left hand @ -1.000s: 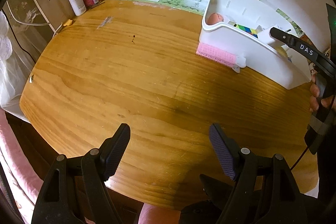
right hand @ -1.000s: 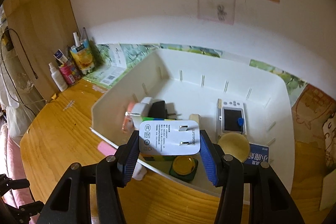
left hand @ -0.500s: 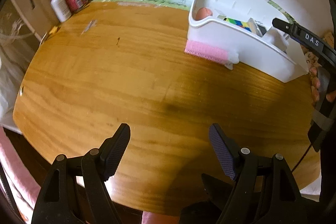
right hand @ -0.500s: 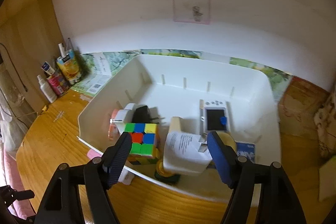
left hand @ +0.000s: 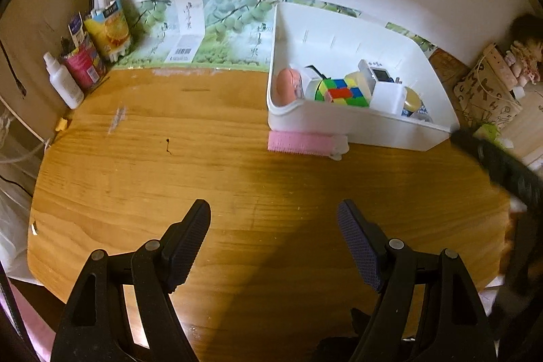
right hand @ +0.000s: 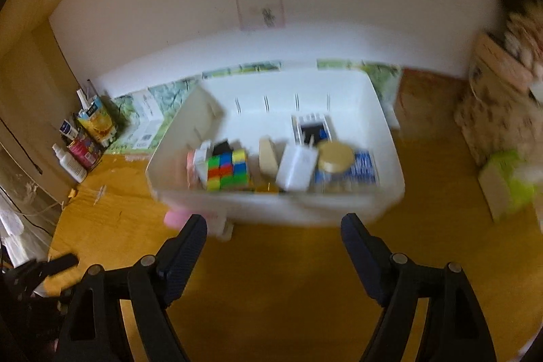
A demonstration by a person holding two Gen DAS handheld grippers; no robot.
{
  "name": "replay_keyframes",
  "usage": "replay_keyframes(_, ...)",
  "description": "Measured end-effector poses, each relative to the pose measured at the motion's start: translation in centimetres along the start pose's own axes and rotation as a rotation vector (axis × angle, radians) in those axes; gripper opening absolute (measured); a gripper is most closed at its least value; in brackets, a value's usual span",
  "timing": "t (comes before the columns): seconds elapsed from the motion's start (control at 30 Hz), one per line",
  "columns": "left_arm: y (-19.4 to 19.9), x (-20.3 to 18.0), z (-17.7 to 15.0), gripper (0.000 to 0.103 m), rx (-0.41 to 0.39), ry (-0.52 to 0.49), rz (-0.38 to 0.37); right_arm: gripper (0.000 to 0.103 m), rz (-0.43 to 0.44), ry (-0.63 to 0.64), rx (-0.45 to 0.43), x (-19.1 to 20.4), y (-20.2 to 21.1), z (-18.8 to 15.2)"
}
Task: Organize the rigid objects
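A white bin (left hand: 359,129) (right hand: 271,209) stands at the back of the wooden table (left hand: 203,178). Inside lie a colourful puzzle cube (left hand: 342,92) (right hand: 227,170), a white plug charger (right hand: 297,167) (left hand: 388,97), a yellow-lidded jar (right hand: 336,153) and other small items. A pink brush (left hand: 300,143) lies against the bin's front wall. My right gripper (right hand: 273,241) hovers in front of the bin, its jaws opening, nothing between them. My left gripper (left hand: 273,233) hangs open and empty over bare wood.
Bottles and cartons (left hand: 88,56) crowd the back left corner. A patterned bag (left hand: 488,97) and a green tissue pack (right hand: 505,189) sit right of the bin. The right gripper's dark body (left hand: 502,168) shows at the left wrist view's right edge.
My right gripper let go of the white charger, which now rests in the bin, and pulled back and up. The left gripper rose and tilted, still open.
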State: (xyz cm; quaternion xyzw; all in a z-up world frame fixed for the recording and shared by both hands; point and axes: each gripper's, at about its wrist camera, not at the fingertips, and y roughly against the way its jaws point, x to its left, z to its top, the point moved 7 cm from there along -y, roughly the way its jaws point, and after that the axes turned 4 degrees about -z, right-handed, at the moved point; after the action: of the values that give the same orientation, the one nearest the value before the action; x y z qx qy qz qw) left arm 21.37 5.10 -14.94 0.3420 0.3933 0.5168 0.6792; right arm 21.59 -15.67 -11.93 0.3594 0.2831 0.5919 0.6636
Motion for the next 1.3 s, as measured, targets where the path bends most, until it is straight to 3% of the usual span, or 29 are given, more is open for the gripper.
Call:
replay_keyframes(0.17, 1.6, -0.3, 0.3, 0.084, -0.001, 0.002, 0.0, 0.086, -0.014, -0.076, 0.061, 0.3, 3.0, -3.3)
replay_keyframes(0.33, 3.9, -1.2, -0.6, 0.087, -0.02, -0.058, 0.066, 0.086, -0.01, -0.072, 0.09, 0.9, 4.8, -5.5)
replay_keyframes(0.5, 5.5, -2.0, -1.7, 0.093, -0.028, -0.019, 0.092, 0.087, -0.002, -0.01, 0.075, 1.4, 7.2, -6.3)
replay_keyframes(0.57, 6.3, -2.5, -2.0, 0.1, -0.055, -0.03, 0.127, 0.103, -0.009, 0.007, 0.056, 1.4, 8.4, -6.6)
replay_keyframes(0.8, 8.5, -3.4, -2.7, 0.102, -0.146, -0.023, 0.185, 0.103, -0.036, 0.025, 0.027, 0.7, 9.5, -7.4)
replay_keyframes(1.3, 9.8, -5.5, -1.9, 0.102, -0.237, -0.057, 0.149, 0.103, -0.043, 0.059, 0.025, -0.2, 9.4, -7.1)
